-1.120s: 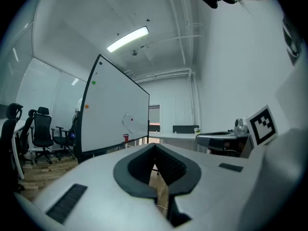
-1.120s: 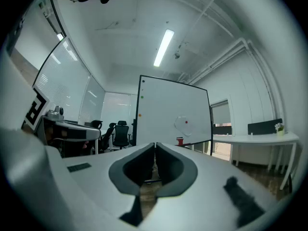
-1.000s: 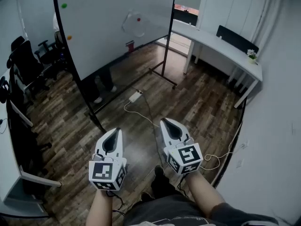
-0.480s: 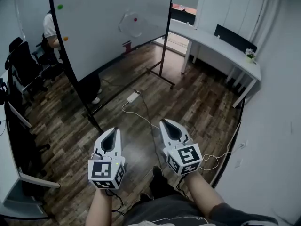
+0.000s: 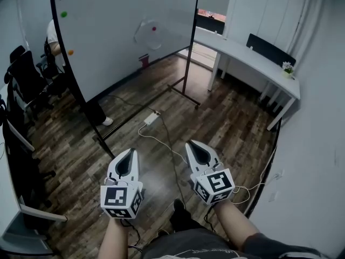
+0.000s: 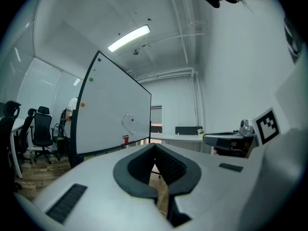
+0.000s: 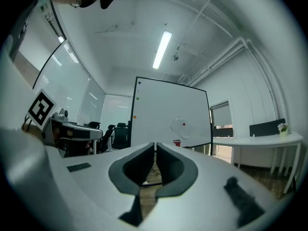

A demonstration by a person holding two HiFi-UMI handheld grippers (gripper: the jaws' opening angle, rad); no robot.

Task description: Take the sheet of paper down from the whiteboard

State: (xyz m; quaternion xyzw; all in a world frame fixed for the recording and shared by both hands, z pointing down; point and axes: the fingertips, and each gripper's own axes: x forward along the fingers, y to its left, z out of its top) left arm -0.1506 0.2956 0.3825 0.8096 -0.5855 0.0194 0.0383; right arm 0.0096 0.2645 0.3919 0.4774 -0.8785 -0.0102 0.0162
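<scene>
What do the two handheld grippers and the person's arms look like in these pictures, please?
Both the left gripper and right gripper are white, tapered shells with dark grey teardrop-shaped jaw linings. Each carries a cube with black-and-white square markers at its rear. The forearms show no sleeves.

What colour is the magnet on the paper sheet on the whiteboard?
Red. The magnet on the sheet shows best in the head view.
</scene>
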